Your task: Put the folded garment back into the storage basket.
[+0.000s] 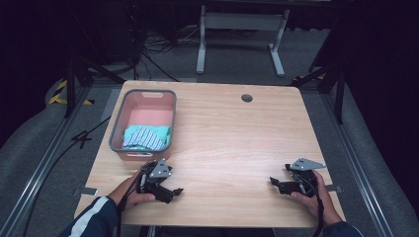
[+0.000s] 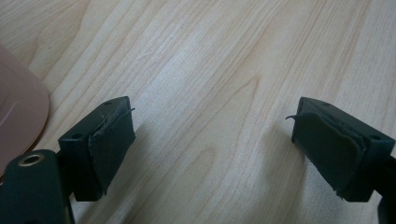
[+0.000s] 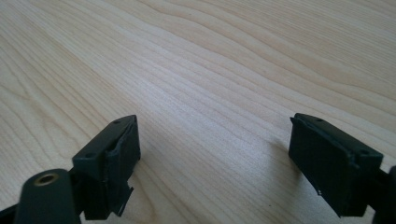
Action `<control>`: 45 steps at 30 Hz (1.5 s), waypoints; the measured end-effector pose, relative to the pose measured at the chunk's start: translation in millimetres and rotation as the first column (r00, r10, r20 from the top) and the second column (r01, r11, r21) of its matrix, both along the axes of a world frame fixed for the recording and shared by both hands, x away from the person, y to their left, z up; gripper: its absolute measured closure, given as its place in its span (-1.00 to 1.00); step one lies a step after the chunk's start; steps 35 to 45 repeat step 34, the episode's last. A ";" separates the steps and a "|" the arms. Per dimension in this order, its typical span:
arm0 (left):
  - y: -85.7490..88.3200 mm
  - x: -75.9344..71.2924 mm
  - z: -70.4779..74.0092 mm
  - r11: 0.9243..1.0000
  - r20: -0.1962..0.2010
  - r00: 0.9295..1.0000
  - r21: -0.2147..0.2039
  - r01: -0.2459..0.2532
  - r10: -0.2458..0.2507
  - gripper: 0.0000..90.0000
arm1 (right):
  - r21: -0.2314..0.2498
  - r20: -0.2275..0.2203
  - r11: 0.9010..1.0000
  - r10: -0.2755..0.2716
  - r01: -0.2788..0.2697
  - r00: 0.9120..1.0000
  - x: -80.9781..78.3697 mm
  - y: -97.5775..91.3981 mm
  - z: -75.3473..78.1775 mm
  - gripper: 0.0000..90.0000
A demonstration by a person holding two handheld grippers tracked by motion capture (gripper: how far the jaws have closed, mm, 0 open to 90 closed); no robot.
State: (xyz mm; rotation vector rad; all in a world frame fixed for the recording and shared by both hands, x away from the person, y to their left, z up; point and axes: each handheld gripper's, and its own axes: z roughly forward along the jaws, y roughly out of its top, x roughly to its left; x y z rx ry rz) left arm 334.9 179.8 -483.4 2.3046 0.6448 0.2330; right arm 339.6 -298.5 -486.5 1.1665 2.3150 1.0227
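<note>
This looks like a lab or recording studio rather than a home. A lone wooden table (image 1: 232,133) stands on grey carpet (image 1: 237,66) ahead of the jaws, hemmed in by black curtains (image 1: 29,59) and metal frame rails (image 1: 37,173). Loose cables (image 1: 153,47) trail across the floor, and yellow-black hazard tape (image 1: 62,94) marks a stand's foot.

Grey-rimmed pink basket (image 1: 117,129) holds a teal, blue-and-white striped cloth (image 1: 146,137) on the pale woodgrain table (image 1: 237,138)

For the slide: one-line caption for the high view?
Both open grippers, left and right, rest on the table; folded striped cloth sits in the grey bin.
</note>
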 end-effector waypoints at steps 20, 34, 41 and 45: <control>-1.8 2.3 0.0 1.000 -0.003 1.000 0.006 0.014 -0.014 -0.75 | 0.000 0.001 1.000 0.000 0.000 1.000 -0.1 -0.5 -0.1 -0.64; -2.2 2.4 -0.1 1.000 -0.004 1.000 0.006 0.014 -0.014 -0.75 | -0.003 0.001 1.000 0.006 -0.006 1.000 0.1 -0.9 -0.1 -0.64; -2.2 2.4 -0.1 1.000 -0.004 1.000 0.006 0.014 -0.014 -0.75 | -0.003 0.001 1.000 0.006 -0.006 1.000 0.1 -0.9 -0.1 -0.64; -2.2 2.4 -0.1 1.000 -0.004 1.000 0.006 0.014 -0.014 -0.75 | -0.003 0.001 1.000 0.006 -0.006 1.000 0.1 -0.9 -0.1 -0.64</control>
